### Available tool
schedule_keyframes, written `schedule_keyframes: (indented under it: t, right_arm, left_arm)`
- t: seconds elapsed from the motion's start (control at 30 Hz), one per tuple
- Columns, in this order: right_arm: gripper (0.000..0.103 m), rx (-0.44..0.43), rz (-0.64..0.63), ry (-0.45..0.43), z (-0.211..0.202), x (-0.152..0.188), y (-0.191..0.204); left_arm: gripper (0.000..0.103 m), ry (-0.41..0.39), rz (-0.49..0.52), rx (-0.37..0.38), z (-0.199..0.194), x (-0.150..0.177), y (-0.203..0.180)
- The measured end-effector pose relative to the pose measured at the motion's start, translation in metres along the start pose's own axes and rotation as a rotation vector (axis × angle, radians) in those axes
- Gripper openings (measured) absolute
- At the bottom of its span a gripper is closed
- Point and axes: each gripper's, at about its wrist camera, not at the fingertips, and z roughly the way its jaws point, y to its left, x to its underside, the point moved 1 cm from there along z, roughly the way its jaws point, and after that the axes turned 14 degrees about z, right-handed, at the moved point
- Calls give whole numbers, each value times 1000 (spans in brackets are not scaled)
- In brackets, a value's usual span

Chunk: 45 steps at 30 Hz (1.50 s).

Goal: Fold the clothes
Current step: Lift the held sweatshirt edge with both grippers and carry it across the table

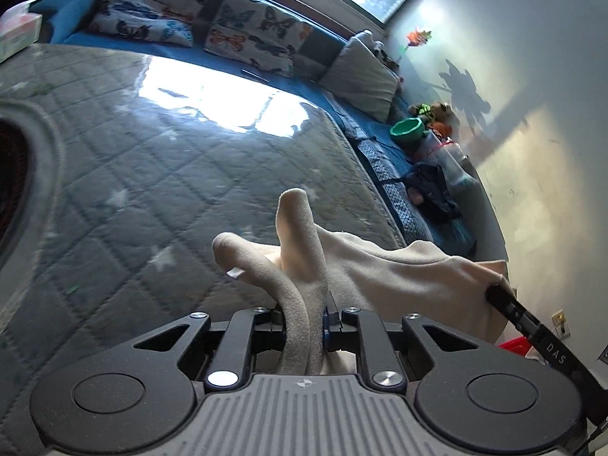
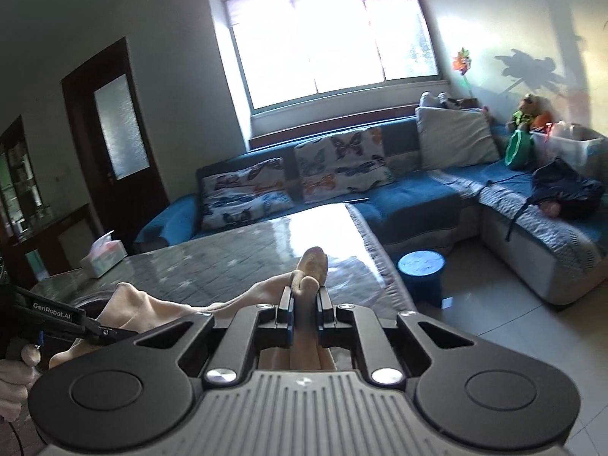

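A beige fleece garment hangs stretched between my two grippers above the grey quilted table. My left gripper is shut on one bunched edge of it, and folds stick up past the jaws. My right gripper is shut on the other edge, which pokes out between the jaws. The right gripper shows in the left wrist view at the garment's far corner. The left gripper shows in the right wrist view at the lower left, gripping the cloth.
A blue corner sofa with butterfly cushions runs behind and right of the table. A tissue box sits at the table's far left. A blue stool stands on the tiled floor by the table's right edge. A dark round object lies at the table's left.
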Motion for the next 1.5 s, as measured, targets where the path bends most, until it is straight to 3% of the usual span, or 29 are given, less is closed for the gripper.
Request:
schedule_keyframes:
  t: [0.7, 1.5]
  right_arm:
    - [10, 73, 12, -1, 25, -11, -28]
    - [10, 144, 5, 109, 79, 2, -44]
  left_arm:
    - [17, 52, 92, -48, 44, -21, -37]
    - [17, 125, 62, -76, 67, -11, -16]
